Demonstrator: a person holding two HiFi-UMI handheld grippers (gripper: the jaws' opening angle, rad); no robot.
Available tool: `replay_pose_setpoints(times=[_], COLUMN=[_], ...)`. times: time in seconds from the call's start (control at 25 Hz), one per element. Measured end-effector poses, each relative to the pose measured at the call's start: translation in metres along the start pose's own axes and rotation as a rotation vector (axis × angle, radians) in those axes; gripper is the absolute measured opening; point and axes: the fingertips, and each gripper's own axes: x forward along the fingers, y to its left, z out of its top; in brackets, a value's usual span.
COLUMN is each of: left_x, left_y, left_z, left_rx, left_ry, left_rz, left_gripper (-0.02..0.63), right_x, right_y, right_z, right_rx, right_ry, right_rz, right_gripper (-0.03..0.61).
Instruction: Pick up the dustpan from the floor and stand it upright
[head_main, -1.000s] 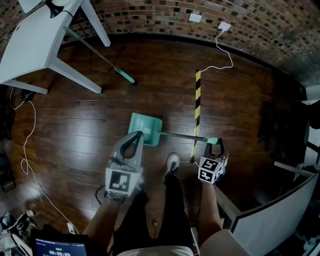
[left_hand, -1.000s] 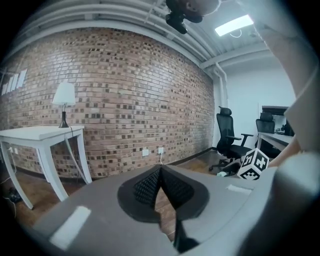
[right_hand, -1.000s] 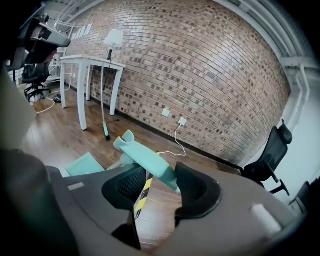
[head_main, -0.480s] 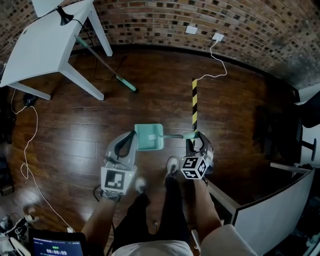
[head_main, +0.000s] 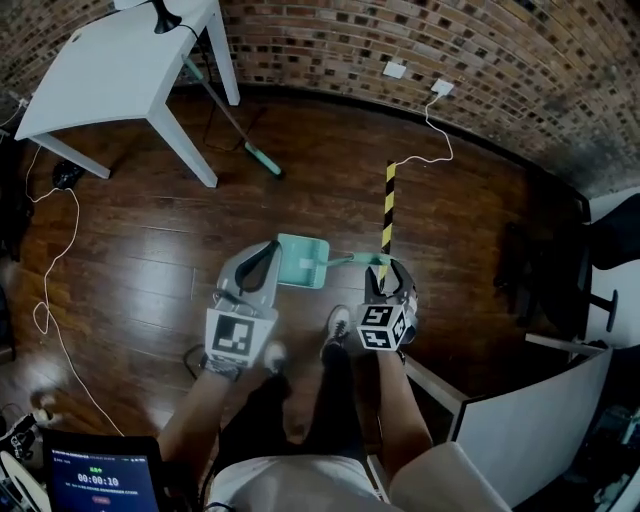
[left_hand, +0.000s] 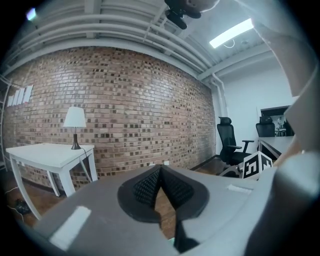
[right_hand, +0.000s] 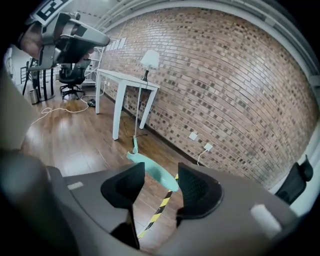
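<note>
Dark floorboards (head_main: 130, 250) are showing under the teal dustpan (head_main: 300, 262), its handle (head_main: 350, 260) reaching the right gripper (head_main: 387, 272), whose jaws, just opening, are gaping wide on nothing, likely readying to tip it upright, while the left gripper (head_main: 268, 252) is idling, pinched together and empty.

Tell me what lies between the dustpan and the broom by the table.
Only bare wooden floor, as the head view shows, separates dustpan from broom.
</note>
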Motion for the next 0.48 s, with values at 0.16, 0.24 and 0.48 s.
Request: replay_pose_setpoints(times=[0.16,0.24,0.48], left_x=[-0.024,-0.041,-0.100], left_y=[0.008,0.015,0.016], left_z=[0.032,0.054,0.125], left_rx=[0.068,0.076,0.146], left_ry=[-0.051,-0.083,-0.167], left_rz=[-0.011,-0.016,-0.032], left_gripper=[0.000,0.002,0.000], right_x=[-0.044,-0.075,-0.186], right_y=[-0.017,-0.019,-0.030], right_z=[0.026,0.042,0.082], right_rx=[0.017,0.001,-0.018], right_ry=[-0.025,-0.054,-0.173], right_rz=[-0.049,-0.069,-0.168], right_gripper=[0.215,0.210,0.176])
